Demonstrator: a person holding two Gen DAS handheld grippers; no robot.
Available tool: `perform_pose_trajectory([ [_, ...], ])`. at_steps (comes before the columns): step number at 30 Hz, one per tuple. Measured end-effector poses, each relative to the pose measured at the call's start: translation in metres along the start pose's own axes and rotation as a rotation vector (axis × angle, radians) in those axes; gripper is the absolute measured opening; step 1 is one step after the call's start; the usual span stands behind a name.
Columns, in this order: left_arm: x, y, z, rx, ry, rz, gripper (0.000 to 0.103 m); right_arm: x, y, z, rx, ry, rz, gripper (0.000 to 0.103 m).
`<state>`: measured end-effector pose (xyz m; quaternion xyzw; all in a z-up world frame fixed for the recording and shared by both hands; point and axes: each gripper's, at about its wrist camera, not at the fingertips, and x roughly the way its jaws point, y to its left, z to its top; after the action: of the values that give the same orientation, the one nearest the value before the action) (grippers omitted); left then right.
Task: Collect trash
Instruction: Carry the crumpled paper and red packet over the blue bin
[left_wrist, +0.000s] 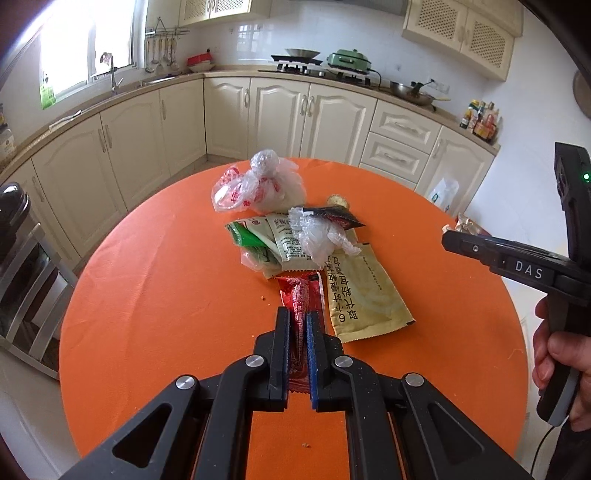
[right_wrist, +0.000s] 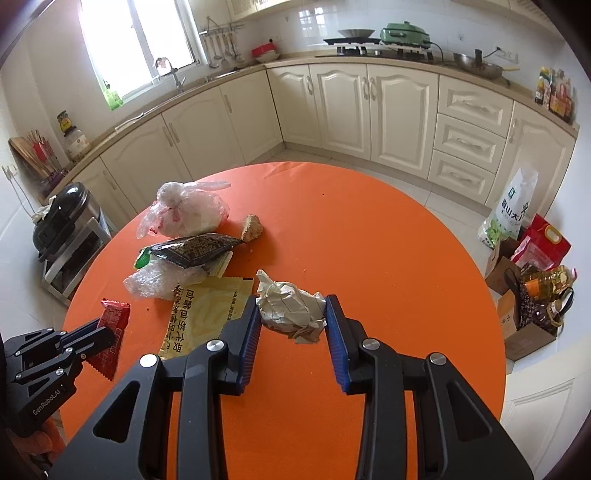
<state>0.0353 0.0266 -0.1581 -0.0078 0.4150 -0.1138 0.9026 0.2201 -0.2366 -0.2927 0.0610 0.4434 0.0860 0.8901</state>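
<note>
Left tool clamps a crinkled red wrapper; right tool clamps crumpled silvery paper.

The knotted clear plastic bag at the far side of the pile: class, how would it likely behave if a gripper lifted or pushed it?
The knotted clear plastic bag looks thin and crinkled, so it would probably sag and deform, not hold shape. Its glossy film may slip between pads. It seems light for its bulk, so a push would likely slide it across the orange table.
</note>
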Motion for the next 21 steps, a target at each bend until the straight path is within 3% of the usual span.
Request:
perform_pose_trajectory([
  [8, -0.061, -0.043, -0.004, 0.051, -0.138, -0.024, 0.004, -0.060, -0.004, -0.010, 0.009, -0.093, -0.007, 0.035],
  [21, -0.099, -0.129, 0.001, 0.169, -0.279, -0.173, 0.004, -0.168, -0.045, -0.032, 0.076, -0.257, -0.078, 0.035],
])
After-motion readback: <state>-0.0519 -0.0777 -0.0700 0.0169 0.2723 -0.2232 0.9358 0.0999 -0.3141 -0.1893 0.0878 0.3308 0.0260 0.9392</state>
